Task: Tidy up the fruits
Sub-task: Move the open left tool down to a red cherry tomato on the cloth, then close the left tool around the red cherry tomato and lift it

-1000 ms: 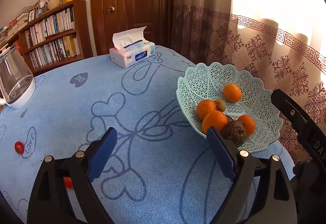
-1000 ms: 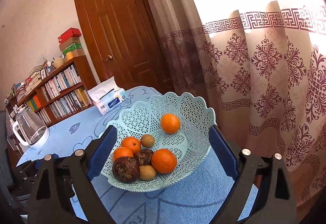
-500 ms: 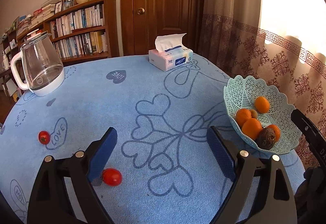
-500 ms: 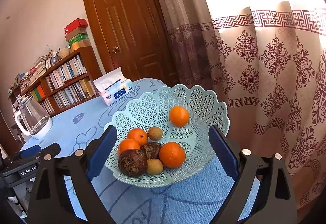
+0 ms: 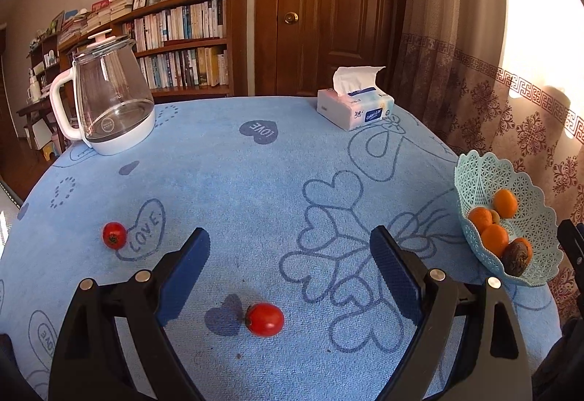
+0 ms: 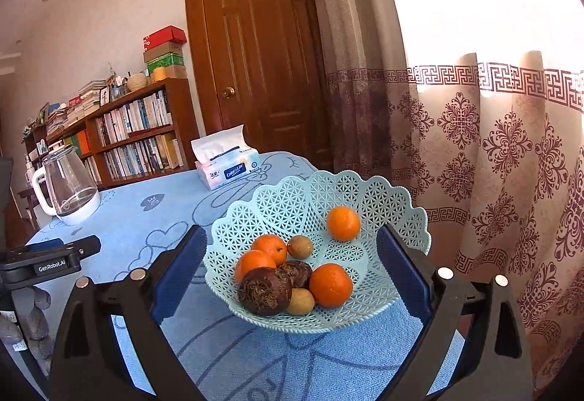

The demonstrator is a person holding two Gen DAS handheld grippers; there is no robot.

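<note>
open blue cloth (image 5: 255, 189) between kettle (image 5: 109, 109), tissue box (image 5: 356, 109) and basket (image 5: 511, 182)

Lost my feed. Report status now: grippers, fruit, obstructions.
Left gripper open, empty, over near tomato. Right gripper open, jaws just widened, flanking fruit basket, no contact. Second tomato loose on table. Nothing in the way.

basket (image 5: 474, 171) right table edge | tomato (image 5: 264, 319) near | kettle (image 5: 109, 101) far left

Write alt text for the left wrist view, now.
The open left gripper hovers over a blue tablecloth, a red tomato lying between its fingers, untouched. A second tomato lies further left; a fruit basket sits at the right edge.
</note>
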